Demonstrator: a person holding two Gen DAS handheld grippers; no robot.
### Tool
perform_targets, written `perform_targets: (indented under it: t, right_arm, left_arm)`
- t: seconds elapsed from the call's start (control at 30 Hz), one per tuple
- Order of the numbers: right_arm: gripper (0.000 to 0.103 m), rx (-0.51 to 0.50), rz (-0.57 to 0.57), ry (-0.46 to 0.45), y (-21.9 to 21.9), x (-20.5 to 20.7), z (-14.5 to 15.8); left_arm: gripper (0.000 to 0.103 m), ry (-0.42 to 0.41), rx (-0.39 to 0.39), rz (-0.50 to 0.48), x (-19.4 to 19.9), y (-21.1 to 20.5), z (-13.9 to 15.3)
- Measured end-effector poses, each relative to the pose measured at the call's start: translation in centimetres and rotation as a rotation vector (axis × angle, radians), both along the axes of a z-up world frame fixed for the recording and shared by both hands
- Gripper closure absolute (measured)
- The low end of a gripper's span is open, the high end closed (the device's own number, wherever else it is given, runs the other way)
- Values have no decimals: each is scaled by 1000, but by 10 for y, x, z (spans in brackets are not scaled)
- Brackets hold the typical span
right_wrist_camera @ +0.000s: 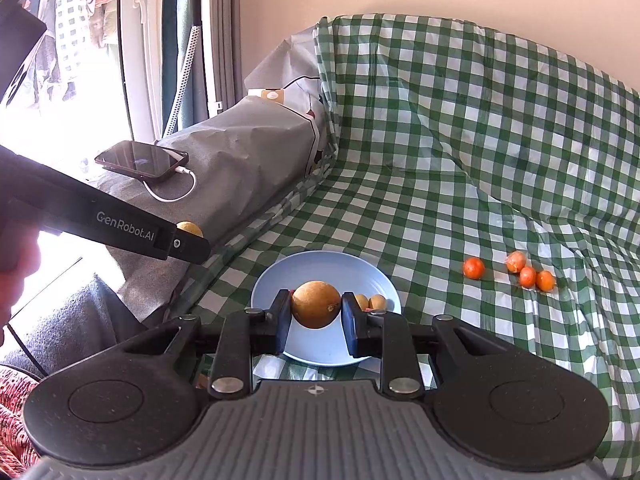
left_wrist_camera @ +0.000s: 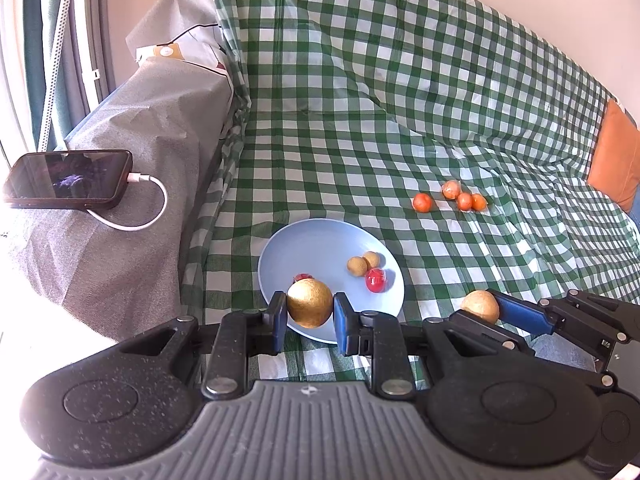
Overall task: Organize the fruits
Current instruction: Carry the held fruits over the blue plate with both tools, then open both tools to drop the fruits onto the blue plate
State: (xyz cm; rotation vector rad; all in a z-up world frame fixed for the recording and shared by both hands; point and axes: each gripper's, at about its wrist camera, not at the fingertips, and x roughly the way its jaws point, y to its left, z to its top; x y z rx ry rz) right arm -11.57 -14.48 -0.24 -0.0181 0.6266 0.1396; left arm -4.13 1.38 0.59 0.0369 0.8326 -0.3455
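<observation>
I have a round brown fruit clamped in each hand-held gripper. In my left hand-held gripper [left_wrist_camera: 310, 312] the golden-brown fruit [left_wrist_camera: 310, 303] sits squarely between the two pads, which press on its sides. From that wrist view it hangs over the near edge of the blue plate [left_wrist_camera: 320, 248]. My right hand-held gripper [right_wrist_camera: 315, 312] pinches the second brown fruit [right_wrist_camera: 316, 305] the same way, and its own camera shows that fruit over the near part of the same plate.

What matters for the next move is that the plate lies just ahead of and below both held fruits, so I judge that each needs only a short drop forward and down. The two are round, so no long axis governs how I set them down. The plate already holds two small tan fruits [left_wrist_camera: 363, 263] and a red one [left_wrist_camera: 376, 279] on its right side. Its left half looks freer, so I would aim there.

The four small orange fruits [left_wrist_camera: 452, 196] lie on the checked cloth [left_wrist_camera: 360, 100] beyond and to the right of the plate, nearer my right hand, and look untouched.
</observation>
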Motion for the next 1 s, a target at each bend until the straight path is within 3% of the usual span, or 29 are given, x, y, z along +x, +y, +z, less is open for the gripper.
perform_targets:
  t: [0.4, 0.73, 1.0]
  right_arm:
    - [75, 1, 1, 4, -2, 1, 0]
    - [75, 10, -63, 68, -9, 33, -20]
    - [75, 10, -86, 146, -15, 75, -50]
  left_arm:
    - [76, 13, 8, 9, 8, 0, -5]
    - [76, 30, 20, 27, 54, -14, -18]
    - [76, 112, 56, 18, 99, -31, -54]
